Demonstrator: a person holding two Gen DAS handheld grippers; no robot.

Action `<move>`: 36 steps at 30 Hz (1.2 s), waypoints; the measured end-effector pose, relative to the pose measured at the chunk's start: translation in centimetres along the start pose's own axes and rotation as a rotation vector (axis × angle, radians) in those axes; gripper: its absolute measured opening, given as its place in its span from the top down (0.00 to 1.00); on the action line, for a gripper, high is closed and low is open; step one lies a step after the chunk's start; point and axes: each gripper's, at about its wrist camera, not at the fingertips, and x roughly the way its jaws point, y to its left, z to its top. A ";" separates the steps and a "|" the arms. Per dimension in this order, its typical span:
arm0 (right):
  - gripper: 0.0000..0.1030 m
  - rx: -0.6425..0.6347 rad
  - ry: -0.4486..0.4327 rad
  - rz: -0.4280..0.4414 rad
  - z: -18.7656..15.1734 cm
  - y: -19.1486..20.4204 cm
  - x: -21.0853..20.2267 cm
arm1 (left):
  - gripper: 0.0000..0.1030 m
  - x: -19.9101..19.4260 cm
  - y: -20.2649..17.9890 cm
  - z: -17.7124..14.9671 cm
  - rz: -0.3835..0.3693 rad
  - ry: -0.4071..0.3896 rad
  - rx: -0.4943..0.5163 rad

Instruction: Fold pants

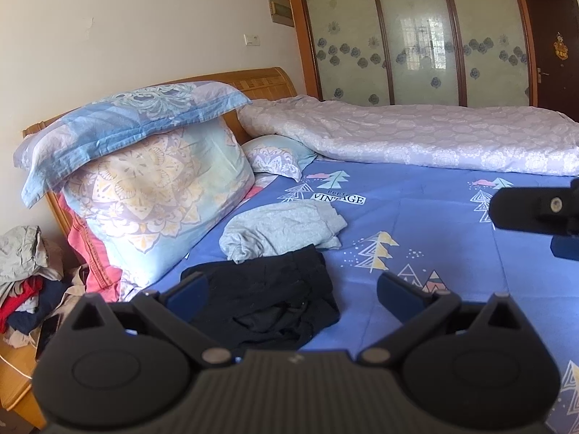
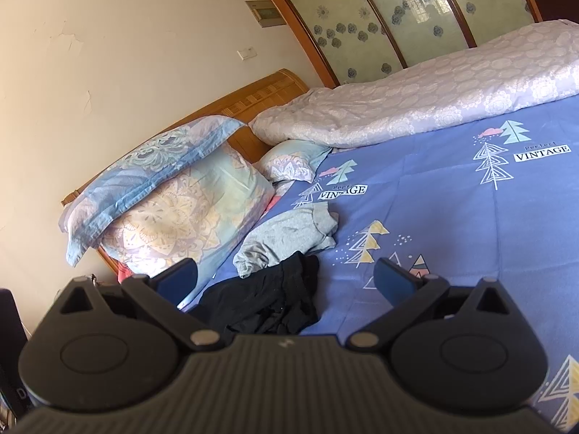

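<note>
Crumpled black fabric pants (image 1: pixel 267 300) lying unfolded on the blue tree-print cotton bedsheet (image 1: pixel 434 224), beside the stacked patterned pillows (image 1: pixel 159 188) and touching a rumpled grey knit garment (image 1: pixel 282 228); bunched, heavily creased, long axis and heading not discernible. Left gripper (image 1: pixel 291 289) fingers spread wide, empty, above the pants. Right gripper (image 2: pixel 286 276) likewise spread, holding nothing.

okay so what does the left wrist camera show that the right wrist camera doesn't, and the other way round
Only the left wrist view shows the clothes pile beside the bed and the right gripper entering from the right edge.

Only the right wrist view shows a second VINTAGE print on the blue sheet.

Both show the crumpled black pants lying unheld below the grey garment, the stacked pillows, the pale quilt, and each camera's own fingers spread open.
</note>
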 end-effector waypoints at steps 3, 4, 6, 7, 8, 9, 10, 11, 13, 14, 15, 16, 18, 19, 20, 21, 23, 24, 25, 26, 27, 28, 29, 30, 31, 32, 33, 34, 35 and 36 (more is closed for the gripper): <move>0.00 -0.006 0.004 0.002 -0.1 0.0 -0.1 | 0.00 0.1 0.1 -0.1 0.006 0.002 0.004; 0.00 -0.008 0.005 0.002 -0.1 0.1 -0.1 | 0.00 0.1 0.1 -0.2 0.007 0.004 0.006; 0.00 -0.011 0.008 0.003 -0.2 0.1 -0.2 | 0.00 0.3 0.1 -0.3 0.009 0.013 0.005; 0.00 -0.013 0.010 0.003 -0.2 0.2 -0.1 | 0.00 0.4 0.2 -0.3 0.009 0.018 0.005; 0.00 -0.015 0.013 0.003 -0.2 0.2 -0.1 | 0.00 0.5 0.2 -0.4 0.009 0.023 0.004; 0.00 -0.016 0.015 0.003 -0.2 0.2 -0.1 | 0.00 0.6 0.2 -0.5 0.011 0.028 0.005; 0.00 -0.018 0.019 0.002 -0.2 0.2 -0.1 | 0.00 0.6 0.3 -0.6 0.015 0.033 0.006; 0.00 -0.021 0.022 0.002 -0.3 0.2 0.0 | 0.00 0.7 0.3 -0.7 0.019 0.038 0.008; 0.00 -0.025 0.029 0.000 -0.4 0.3 0.0 | 0.00 1.0 0.3 -0.9 0.028 0.048 0.013; 0.00 -0.027 0.033 0.000 -0.4 0.3 0.0 | 0.00 1.1 0.4 -1.0 0.031 0.052 0.015; 0.00 -0.028 0.036 0.000 -0.5 0.4 0.1 | 0.00 1.2 0.4 -1.0 0.032 0.055 0.016; 0.00 -0.031 0.039 -0.001 -0.5 0.4 0.1 | 0.00 1.3 0.5 -1.1 0.031 0.057 0.017; 0.00 -0.034 0.045 -0.003 -0.6 0.5 0.2 | 0.00 1.4 0.6 -1.2 0.028 0.062 0.018; 0.00 -0.034 0.047 -0.004 -0.6 0.5 0.2 | 0.00 1.4 0.6 -1.3 0.028 0.063 0.018; 0.00 -0.035 0.049 -0.004 -0.7 0.6 0.3 | 0.00 1.5 0.7 -1.3 0.028 0.063 0.018; 0.00 -0.036 0.051 -0.005 -0.7 0.6 0.3 | 0.00 1.5 0.7 -1.4 0.029 0.064 0.018; 0.00 -0.038 0.054 -0.007 -0.8 0.7 0.4 | 0.00 1.5 0.7 -1.4 0.029 0.063 0.018; 0.00 -0.039 0.056 -0.008 -0.8 0.8 0.5 | 0.00 1.6 0.7 -1.4 0.031 0.063 0.018; 0.00 -0.040 0.059 -0.008 -0.8 0.8 0.5 | 0.00 1.6 0.8 -1.5 0.033 0.064 0.018; 0.00 -0.041 0.061 -0.009 -0.9 0.9 0.6 | 0.00 1.6 0.9 -1.5 0.034 0.065 0.016; 0.00 -0.041 0.063 -0.009 -0.9 0.9 0.6 | 0.00 1.7 0.9 -1.6 0.034 0.066 0.014; 0.00 -0.043 0.064 -0.009 -0.9 1.0 0.7 | 0.00 1.7 1.1 -1.7 0.034 0.067 0.012; 0.00 -0.044 0.066 -0.010 -1.0 1.0 0.7 | 0.00 1.8 1.1 -1.7 0.035 0.068 0.011; 0.00 -0.045 0.067 -0.010 -1.0 1.1 0.8 | 0.00 1.8 1.2 -1.8 0.039 0.070 0.012; 0.00 -0.045 0.069 -0.011 -1.0 1.1 0.8 | 0.00 1.9 1.2 -1.8 0.045 0.072 0.014; 0.00 -0.046 0.070 -0.011 -1.1 1.1 0.8 | 0.00 2.0 1.2 -1.8 0.051 0.072 0.017; 0.00 -0.046 0.071 -0.011 -1.1 1.1 0.9 | 0.00 2.0 1.3 -1.9 0.055 0.073 0.019; 0.00 -0.046 0.072 -0.011 -1.2 1.2 0.9 | 0.00 2.1 1.3 -1.9 0.056 0.074 0.021; 0.00 -0.047 0.073 -0.011 -1.2 1.2 0.9 | 0.00 2.1 1.4 -1.9 0.056 0.074 0.020; 0.00 -0.048 0.074 -0.011 -1.2 1.2 1.0 | 0.00 2.1 1.4 -1.9 0.056 0.074 0.020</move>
